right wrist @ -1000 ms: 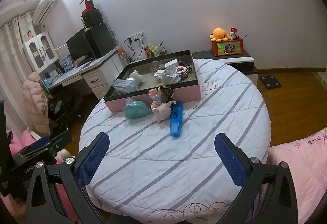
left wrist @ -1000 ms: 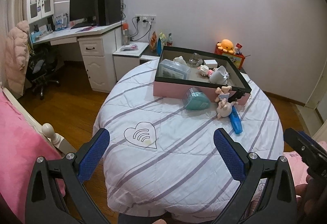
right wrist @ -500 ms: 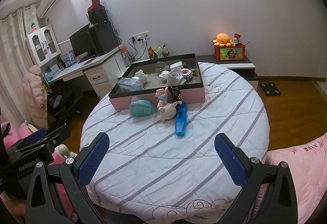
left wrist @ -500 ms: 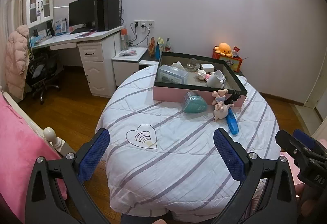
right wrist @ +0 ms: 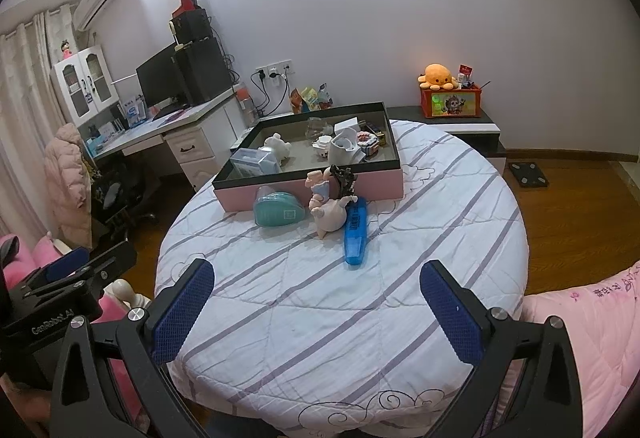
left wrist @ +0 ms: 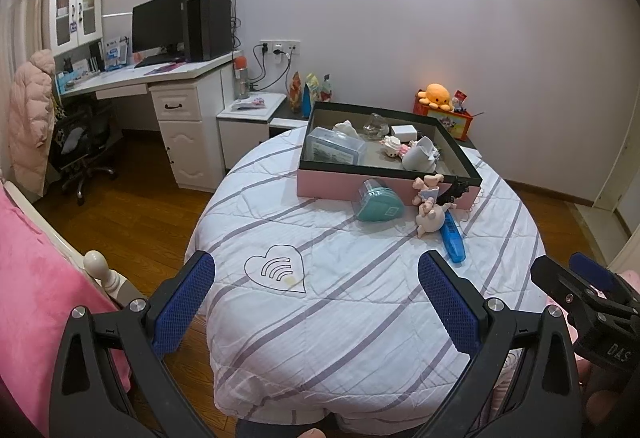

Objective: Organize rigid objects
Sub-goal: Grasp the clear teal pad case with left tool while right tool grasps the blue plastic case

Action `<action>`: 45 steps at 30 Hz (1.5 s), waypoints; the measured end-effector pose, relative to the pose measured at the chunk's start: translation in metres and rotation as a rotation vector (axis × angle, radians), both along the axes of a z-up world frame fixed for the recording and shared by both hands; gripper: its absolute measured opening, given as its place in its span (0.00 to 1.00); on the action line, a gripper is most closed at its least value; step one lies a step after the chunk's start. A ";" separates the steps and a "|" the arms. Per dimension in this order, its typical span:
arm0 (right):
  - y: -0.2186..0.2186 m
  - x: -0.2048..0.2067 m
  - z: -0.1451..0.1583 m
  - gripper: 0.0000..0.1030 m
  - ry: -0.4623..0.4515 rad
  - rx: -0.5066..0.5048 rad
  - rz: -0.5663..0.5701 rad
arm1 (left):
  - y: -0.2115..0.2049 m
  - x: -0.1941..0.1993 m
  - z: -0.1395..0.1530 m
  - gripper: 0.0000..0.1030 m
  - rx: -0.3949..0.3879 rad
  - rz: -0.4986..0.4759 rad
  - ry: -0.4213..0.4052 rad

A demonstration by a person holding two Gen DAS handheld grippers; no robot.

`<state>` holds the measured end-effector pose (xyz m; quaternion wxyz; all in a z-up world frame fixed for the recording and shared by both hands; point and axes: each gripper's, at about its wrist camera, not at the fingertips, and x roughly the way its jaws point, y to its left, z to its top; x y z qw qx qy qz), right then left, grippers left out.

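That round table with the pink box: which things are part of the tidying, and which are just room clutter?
Part of the job: pink box, teal case, pig figurine, blue case.

Just lying about: orange octopus plush, monitor, pink jacket.

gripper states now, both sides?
Left gripper: open, holding nothing.
Right gripper: open, holding nothing.

Both grippers (left wrist: 316, 292) (right wrist: 316, 294) farther back.
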<state>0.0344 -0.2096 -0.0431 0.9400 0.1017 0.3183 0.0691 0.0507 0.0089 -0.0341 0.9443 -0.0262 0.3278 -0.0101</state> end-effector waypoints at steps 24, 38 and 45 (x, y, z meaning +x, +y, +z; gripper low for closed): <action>-0.004 0.045 -0.034 1.00 0.109 -0.036 -0.005 | -0.002 0.038 -0.031 1.00 0.007 -0.004 0.069; -0.008 0.105 -0.073 1.00 0.217 -0.106 -0.017 | -0.030 0.106 -0.067 1.00 0.005 -0.037 0.135; -0.011 0.134 -0.093 0.94 0.261 -0.162 -0.014 | -0.049 0.144 -0.087 1.00 0.013 -0.059 0.169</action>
